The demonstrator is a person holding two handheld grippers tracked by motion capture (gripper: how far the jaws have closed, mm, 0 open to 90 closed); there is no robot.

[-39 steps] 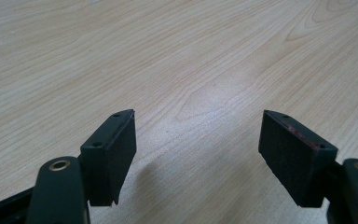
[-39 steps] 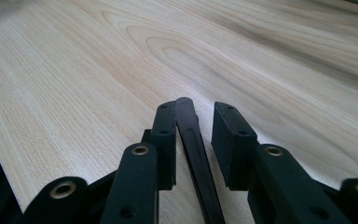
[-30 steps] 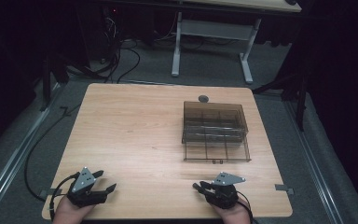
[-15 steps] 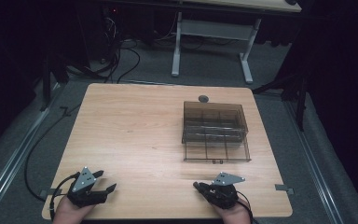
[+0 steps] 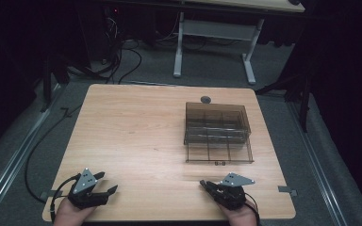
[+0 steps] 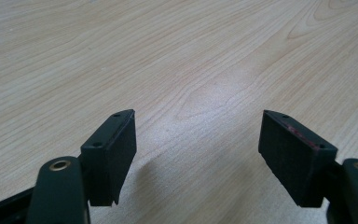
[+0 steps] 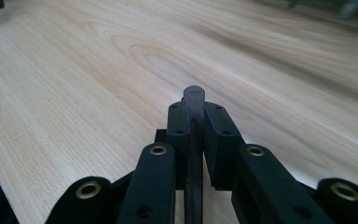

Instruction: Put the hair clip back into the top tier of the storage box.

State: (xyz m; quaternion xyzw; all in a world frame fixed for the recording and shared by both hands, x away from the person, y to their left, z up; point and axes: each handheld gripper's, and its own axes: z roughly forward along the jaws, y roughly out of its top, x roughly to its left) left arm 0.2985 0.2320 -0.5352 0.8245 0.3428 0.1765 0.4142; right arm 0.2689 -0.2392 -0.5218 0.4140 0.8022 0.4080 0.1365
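Note:
My left gripper [image 5: 107,182] rests at the table's near left edge. In the left gripper view [image 6: 198,126] it is open, with only bare wood between its pads. My right gripper [image 5: 203,184] sits at the near right edge and points left. Its jaws have just been closing, and in the right gripper view [image 7: 194,109] they press on a thin dark flat piece [image 7: 194,95]. The rounded end of that piece sticks out past the pads. A smoky transparent compartment box [image 5: 217,122] stands at the right middle of the table, with its lid [image 5: 219,151] folded open toward me.
The light wooden table [image 5: 136,136] is bare on its left half. A small dark round fitting [image 5: 206,99] sits just behind the box. Beyond the far edge are cables [image 5: 122,56] on grey carpet and the white legs of another desk [image 5: 179,47].

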